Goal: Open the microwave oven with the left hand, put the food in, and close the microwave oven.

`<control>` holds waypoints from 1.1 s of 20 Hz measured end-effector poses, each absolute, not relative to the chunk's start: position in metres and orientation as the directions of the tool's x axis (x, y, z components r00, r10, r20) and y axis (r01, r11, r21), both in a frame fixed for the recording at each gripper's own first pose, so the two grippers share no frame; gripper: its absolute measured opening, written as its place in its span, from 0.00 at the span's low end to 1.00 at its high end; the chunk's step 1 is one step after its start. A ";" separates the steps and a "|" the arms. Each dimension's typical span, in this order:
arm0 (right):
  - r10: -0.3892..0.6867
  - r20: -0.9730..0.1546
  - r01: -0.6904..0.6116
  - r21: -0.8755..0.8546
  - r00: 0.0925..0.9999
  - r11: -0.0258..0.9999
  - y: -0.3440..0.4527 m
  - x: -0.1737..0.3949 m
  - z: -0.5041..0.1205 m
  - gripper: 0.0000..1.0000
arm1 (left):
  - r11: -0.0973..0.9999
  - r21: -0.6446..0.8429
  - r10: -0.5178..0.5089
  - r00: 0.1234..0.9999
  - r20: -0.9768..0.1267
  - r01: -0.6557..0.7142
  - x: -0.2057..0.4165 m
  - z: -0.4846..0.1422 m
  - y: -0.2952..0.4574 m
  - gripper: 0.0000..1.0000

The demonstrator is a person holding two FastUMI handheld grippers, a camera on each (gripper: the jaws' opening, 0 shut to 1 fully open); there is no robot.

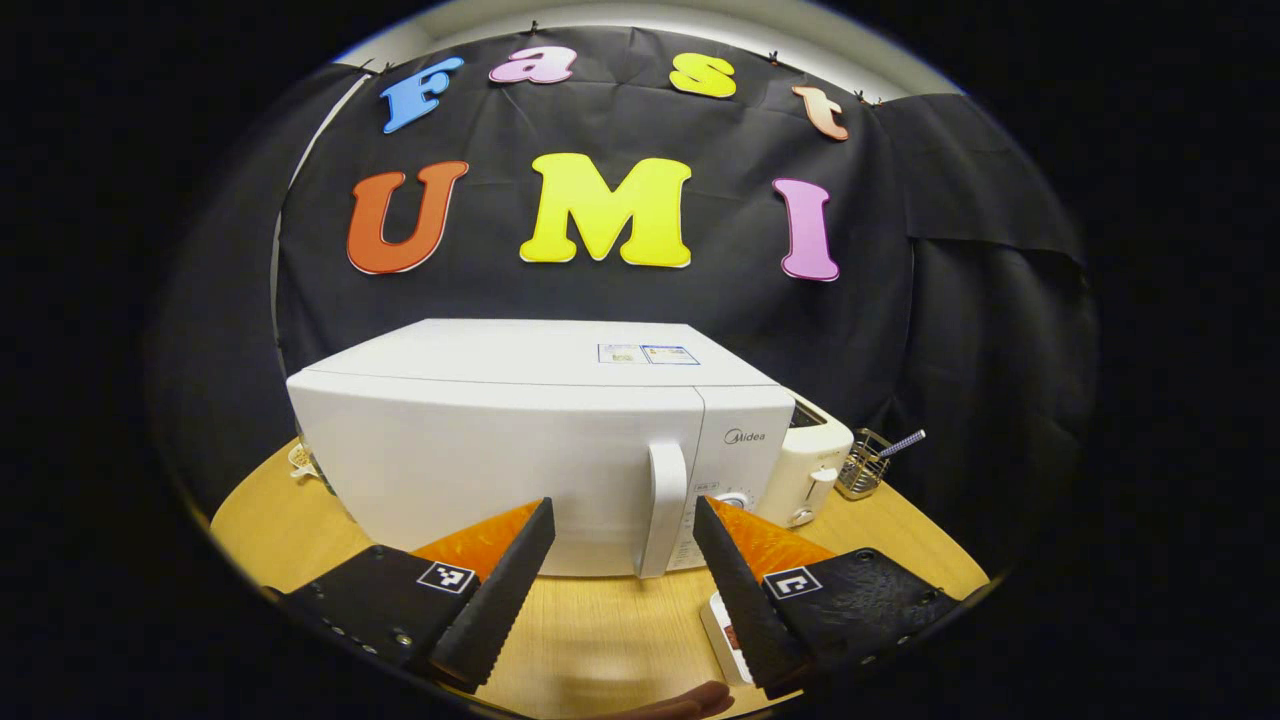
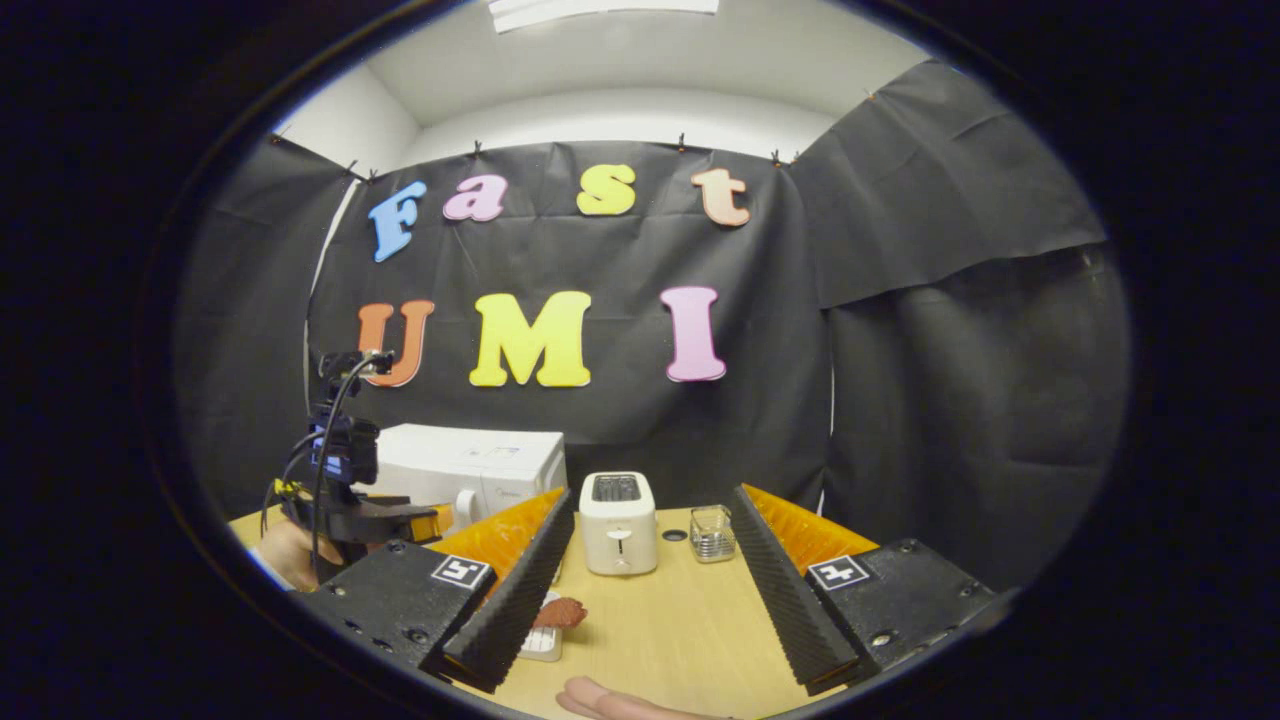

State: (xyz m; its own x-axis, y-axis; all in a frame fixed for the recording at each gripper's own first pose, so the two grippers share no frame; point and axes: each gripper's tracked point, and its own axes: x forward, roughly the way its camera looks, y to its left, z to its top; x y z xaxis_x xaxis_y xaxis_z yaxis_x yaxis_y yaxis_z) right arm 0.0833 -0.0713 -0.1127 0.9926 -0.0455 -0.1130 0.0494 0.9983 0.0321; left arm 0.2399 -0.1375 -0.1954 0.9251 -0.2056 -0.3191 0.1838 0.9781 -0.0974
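The left gripper (image 1: 622, 520) stands with its jaws spread wide and nothing between them, poised above the wooden table (image 1: 600, 640) and pointing at the front of the white microwave oven (image 1: 520, 440), which sits just ahead with its door closed. The door handle (image 1: 664, 510) falls in the gap between the two fingers, nearer the right-hand one, and is not touched by either. The right gripper (image 2: 650, 520) is likewise wide open and empty, held over the same table (image 2: 680, 630) further from the oven; in the right gripper view the microwave oven (image 2: 480, 465) lies ahead and to the left, partly hidden behind the left gripper (image 2: 400, 520) and the hand (image 2: 285, 550) holding it. Straight ahead between the right gripper's fingers stands a white toaster (image 2: 618, 522), and just to its right a small wire basket (image 2: 712, 533); in the left gripper view the toaster (image 1: 810, 465) sits close against the oven's right side, with the wire basket (image 1: 865, 465) beyond it holding a striped straw (image 1: 902, 443). The food (image 2: 560, 612), a reddish-brown piece, lies on a small white tray (image 2: 540, 642) beside the right gripper's left finger; in the left gripper view the tray (image 1: 722, 640) peeks from behind that gripper's right finger. A fingertip (image 2: 600, 698) shows at the bottom edge of the right gripper view.
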 end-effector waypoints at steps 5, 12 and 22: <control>-0.030 -0.128 0.033 0.019 0.991 0.999 -0.074 0.091 -0.126 1.00 | 0.983 -0.065 -0.183 0.946 -0.269 0.172 0.268 -0.223 -0.155 0.89; -0.020 -0.147 0.025 0.029 0.989 0.999 -0.087 0.097 -0.147 1.00 | 0.997 -0.041 -0.072 0.971 -0.226 0.064 0.296 -0.245 -0.152 0.63; -0.064 -0.172 0.072 0.044 0.983 0.996 -0.108 0.088 -0.156 1.00 | 0.994 -0.068 -0.094 0.967 -0.235 0.080 0.287 -0.241 -0.160 0.08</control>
